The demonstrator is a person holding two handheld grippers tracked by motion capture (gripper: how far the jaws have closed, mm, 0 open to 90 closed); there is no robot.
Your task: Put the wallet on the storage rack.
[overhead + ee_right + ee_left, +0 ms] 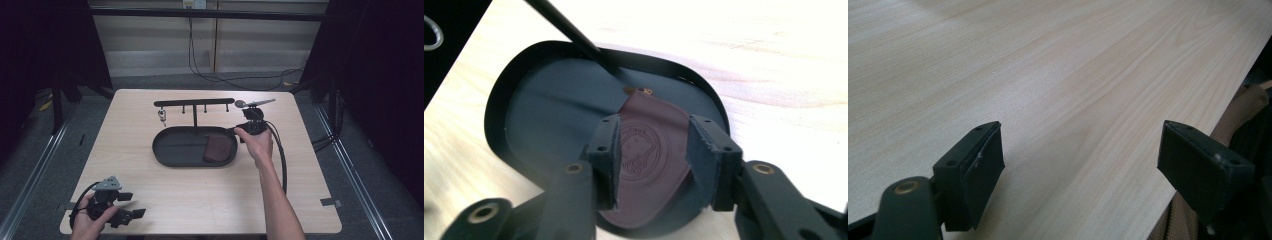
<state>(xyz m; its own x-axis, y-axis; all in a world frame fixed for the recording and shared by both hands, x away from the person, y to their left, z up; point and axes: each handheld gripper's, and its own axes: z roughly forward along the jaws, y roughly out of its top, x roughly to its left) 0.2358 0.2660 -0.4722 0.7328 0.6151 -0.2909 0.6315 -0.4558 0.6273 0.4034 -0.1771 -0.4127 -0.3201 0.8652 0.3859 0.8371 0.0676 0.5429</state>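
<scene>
1. Two tongs are in play. The right tongs [651, 160] hang low over a dark oval tray [170, 150] in the middle of the desk [150, 200], with a maroon leather pouch [649, 150] lying flat in the tray's right end. Its jaws stand part-open on either side of the pouch, not pressing it as far as I can tell.
2. The left tongs [1080, 165] rest wide open and empty at the near left corner of the desk, held in the left hand [90, 220].
3. Risk, as I judge it: the pouch is thin and flat, so closing jaws may slide over it or only pinch a fold, and it could drop back.
4. Another risk: a jaw could catch the tray's raised rim and drag or tip the tray.
5. Just behind the tray stands a thin black post [195, 117] carrying a hook bar [194, 102], with a key ring [162, 116] hanging at the bar's left end. A careless lift could knock it.
6. Open room lies on the bare desk in front of the tray and to its left. The desk's right edge is near the right hand [257, 145], and the left tongs sit close to the near edge.
</scene>
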